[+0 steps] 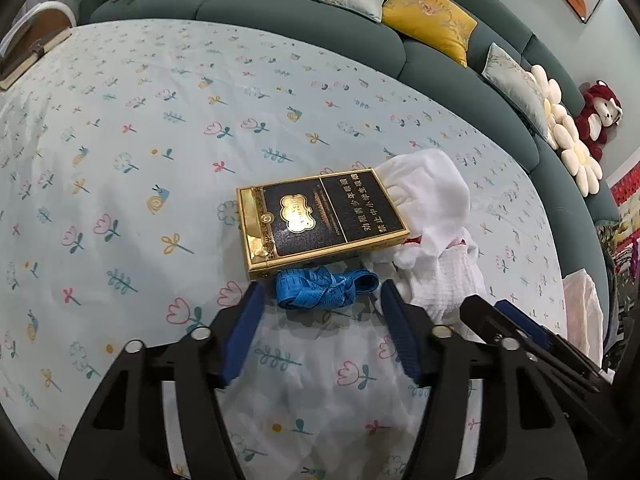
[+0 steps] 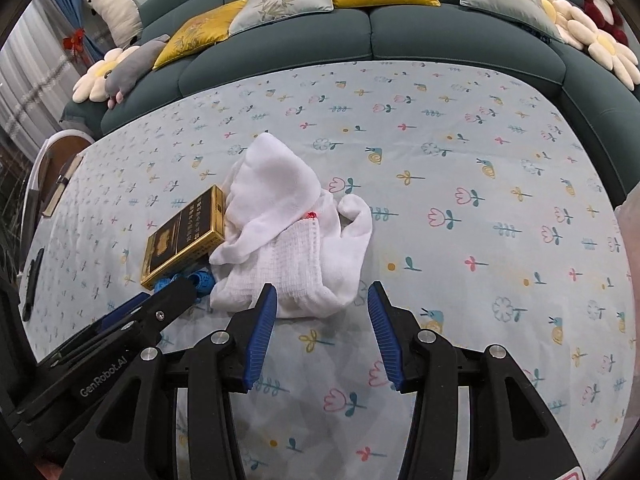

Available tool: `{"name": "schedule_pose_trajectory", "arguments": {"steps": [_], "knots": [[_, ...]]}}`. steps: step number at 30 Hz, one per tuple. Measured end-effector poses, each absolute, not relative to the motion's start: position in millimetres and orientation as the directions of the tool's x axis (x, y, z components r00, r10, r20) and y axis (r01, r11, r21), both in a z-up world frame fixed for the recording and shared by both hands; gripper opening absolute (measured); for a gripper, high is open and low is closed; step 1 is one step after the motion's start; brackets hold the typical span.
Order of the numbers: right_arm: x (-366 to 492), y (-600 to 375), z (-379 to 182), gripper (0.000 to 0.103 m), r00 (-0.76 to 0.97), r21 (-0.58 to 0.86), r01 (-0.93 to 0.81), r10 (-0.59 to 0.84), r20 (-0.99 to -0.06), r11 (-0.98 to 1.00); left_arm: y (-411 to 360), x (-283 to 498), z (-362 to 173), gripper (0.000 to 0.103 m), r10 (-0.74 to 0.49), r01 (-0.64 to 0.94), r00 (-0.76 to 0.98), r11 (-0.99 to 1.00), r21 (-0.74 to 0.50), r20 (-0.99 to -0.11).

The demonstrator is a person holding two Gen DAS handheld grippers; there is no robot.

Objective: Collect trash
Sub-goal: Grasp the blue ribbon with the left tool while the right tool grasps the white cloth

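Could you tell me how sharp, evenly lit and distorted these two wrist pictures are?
Left wrist view: strong fisheye bends the sofa into an arc, corners go black, the gold-edged box is sharp with glare on its foil, and soft shadow lies under the left tongs. Right wrist view: same curving and dark corners, even light, and the white cloth is bright but not blown out.

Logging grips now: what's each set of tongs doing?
Left tongs: open, empty, just before the crumpled blue measuring tape.
Right tongs: open, empty, at the white socks.
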State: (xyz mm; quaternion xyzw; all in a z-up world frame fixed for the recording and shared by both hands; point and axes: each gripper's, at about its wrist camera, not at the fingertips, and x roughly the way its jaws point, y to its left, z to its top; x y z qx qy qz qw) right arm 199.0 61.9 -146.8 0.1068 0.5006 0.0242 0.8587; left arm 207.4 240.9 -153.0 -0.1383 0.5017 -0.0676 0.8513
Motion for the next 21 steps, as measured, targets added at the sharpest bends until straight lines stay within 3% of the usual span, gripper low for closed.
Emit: {"name": "schedule_pose_trajectory", "arguments": {"steps": [5, 7, 9, 21], "knots": [[206, 67, -157, 0.043, 0.483, 0.212, 0.050, 0.162, -0.860, 0.976, 236, 210, -154, 0.036, -0.267, -0.006, 0.475, 0.952, -0.306, -0.839], [207, 69, -159, 0.021, 0.478, 0.228, 0.040, 0.182, -0.860, 0.973, 234, 210, -152, 0.032, -0.275, 0.000, 0.473, 0.950, -0.312, -0.837], [205, 70, -158, 0.010, 0.477, 0.235, 0.031, 0.192, -0.857, 0.971, 232, 208, -148, 0.029, -0.273, 0.013, 0.483, 0.952, -0.305, -0.832], [159, 41, -102, 0.009, 0.598, 0.265, 0.036, 0.192, -0.778, 0.963, 204, 169, -101, 0.026, -0.338, 0.130, 0.530, 0.939, -0.320, -0.777]]}}
